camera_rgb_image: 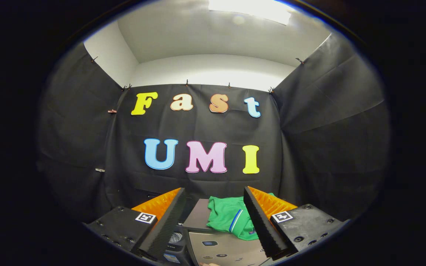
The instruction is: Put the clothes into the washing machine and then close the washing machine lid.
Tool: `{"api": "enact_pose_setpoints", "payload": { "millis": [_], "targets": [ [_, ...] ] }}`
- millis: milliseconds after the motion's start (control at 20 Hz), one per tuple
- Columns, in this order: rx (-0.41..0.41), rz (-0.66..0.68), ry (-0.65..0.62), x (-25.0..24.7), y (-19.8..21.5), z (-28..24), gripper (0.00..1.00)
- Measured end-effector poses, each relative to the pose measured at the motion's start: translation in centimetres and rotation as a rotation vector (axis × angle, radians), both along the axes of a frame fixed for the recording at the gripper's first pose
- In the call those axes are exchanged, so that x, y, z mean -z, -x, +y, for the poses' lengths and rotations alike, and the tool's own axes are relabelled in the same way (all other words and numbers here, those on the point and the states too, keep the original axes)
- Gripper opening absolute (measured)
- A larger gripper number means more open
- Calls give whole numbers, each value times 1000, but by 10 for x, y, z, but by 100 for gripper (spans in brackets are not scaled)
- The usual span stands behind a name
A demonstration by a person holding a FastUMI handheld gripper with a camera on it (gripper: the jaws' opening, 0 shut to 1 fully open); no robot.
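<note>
Your gripper [215, 201] fingers are spread wide, empty; one green garment [231, 220] lies on one washing machine [220, 249] beyond them.

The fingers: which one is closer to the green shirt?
The right finger. Its inner edge overlaps the green shirt, while the left finger stands apart from it. The fingers are open, holding nothing.

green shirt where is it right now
In the gripper view the green shirt lies crumpled on top of the washing machine, ahead of the open gripper, nearer its right finger.
</note>
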State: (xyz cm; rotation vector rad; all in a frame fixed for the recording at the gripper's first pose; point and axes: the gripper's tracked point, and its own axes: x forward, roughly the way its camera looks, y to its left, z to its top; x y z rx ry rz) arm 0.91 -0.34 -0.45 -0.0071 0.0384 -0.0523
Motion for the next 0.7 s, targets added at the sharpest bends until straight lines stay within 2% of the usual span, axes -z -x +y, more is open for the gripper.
{"api": "enact_pose_setpoints", "payload": {
  "millis": [350, 700],
  "targets": [
    [24, 36, 7, 9, -5, -8, 98],
    [51, 72, 17, 17, -37, -26, 98]
  ]
}}
